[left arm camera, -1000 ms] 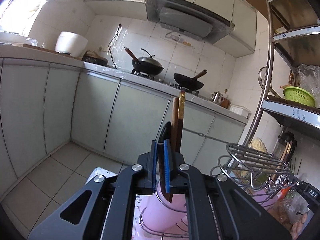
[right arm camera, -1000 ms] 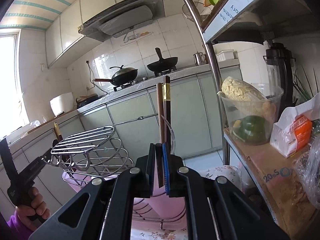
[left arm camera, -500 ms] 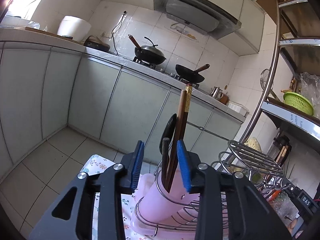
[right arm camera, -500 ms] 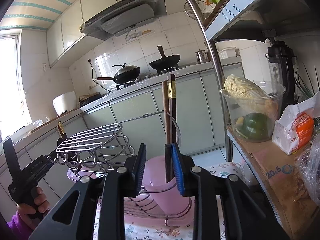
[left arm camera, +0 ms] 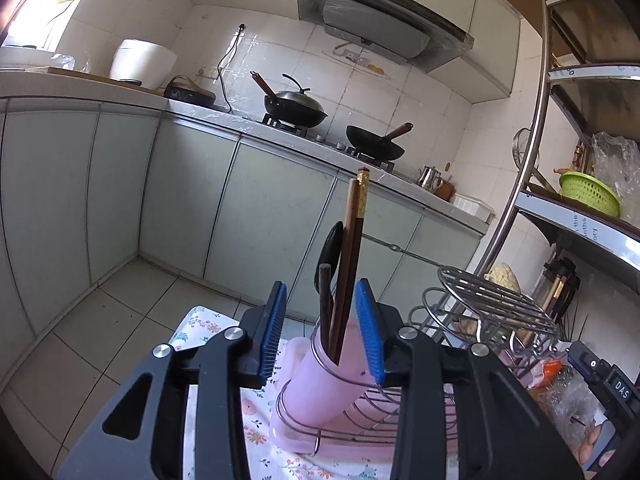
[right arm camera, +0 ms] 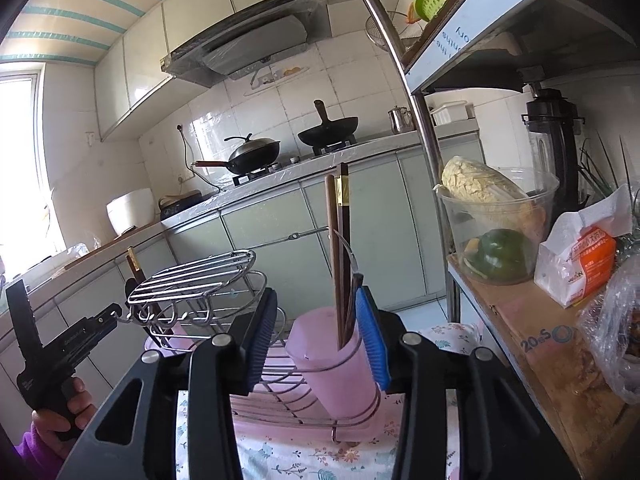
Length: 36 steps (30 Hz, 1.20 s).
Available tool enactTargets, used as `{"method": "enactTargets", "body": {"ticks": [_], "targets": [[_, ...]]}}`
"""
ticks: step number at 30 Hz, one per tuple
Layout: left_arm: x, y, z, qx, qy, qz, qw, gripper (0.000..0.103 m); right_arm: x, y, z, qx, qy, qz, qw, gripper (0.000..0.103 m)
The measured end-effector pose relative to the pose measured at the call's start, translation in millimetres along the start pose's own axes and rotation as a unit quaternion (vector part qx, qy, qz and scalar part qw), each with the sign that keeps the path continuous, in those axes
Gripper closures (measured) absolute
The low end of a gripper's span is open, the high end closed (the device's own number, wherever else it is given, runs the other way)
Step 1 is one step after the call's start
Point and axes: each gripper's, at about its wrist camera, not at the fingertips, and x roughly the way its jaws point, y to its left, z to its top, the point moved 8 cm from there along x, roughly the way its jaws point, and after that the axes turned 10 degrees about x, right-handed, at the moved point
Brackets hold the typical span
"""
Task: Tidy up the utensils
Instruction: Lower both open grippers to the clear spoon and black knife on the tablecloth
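Note:
In the left wrist view, two brown chopsticks (left arm camera: 350, 256), a short dark stick and a black spoon (left arm camera: 333, 246) stand upright in a pink cup (left arm camera: 320, 376) at one end of a wire dish rack (left arm camera: 400, 416). My left gripper (left arm camera: 321, 334) is open, its blue pads either side of the sticks without touching them. In the right wrist view, another pair of chopsticks (right arm camera: 339, 248) stands in a second pink cup (right arm camera: 332, 372). My right gripper (right arm camera: 317, 338) straddles them with its jaws opening; the sticks lean close to the right pad, not pressed.
A domed wire rack (right arm camera: 192, 276) sits between the two cups above a pink tray on a floral cloth (right arm camera: 304, 464). A metal shelf (right arm camera: 532, 336) at the right holds a bowl of vegetables and bags. A hand (right arm camera: 60, 416) holds the other gripper at lower left. Cabinets and woks stand behind.
Both grippers were shut on their chopsticks and have opened. The chopsticks now stand loose in the pink cups, and the left view has tipped down slightly.

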Motion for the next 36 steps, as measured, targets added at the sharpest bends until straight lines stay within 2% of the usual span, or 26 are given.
{"method": "enactTargets", "body": {"ticks": [10, 23, 30, 34, 36], "targets": [[-17.7, -12.2, -6.3, 0.014, 0.017, -0.016, 0.9996, 0.067, -19.0, -3.8, -19.0, 0.004, 0.018, -0.009, 1.0, 0.062], [-29.3, -27.0, -48.3, 0.027, 0.099, -0.052, 0.9933, 0.067, -22.7, -2.0, -69.3, 0.016, 0.101, -0.008, 0.995, 0.062], [-28.5, -40.7, -88.5, 0.055, 0.175, -0.073, 0.9803, 0.067, -18.6, 0.0, -103.8, 0.021, 0.166, -0.003, 0.986, 0.062], [-24.9, -55.1, -114.1, 0.092, 0.227, -0.084, 0.9658, 0.067, -15.0, -3.1, -124.2, 0.036, 0.209, -0.001, 0.977, 0.062], [-23.1, -62.9, -130.0, 0.101, 0.258, -0.096, 0.9559, 0.067, -14.2, -5.4, -131.6, 0.043, 0.224, -0.003, 0.974, 0.062]]}}
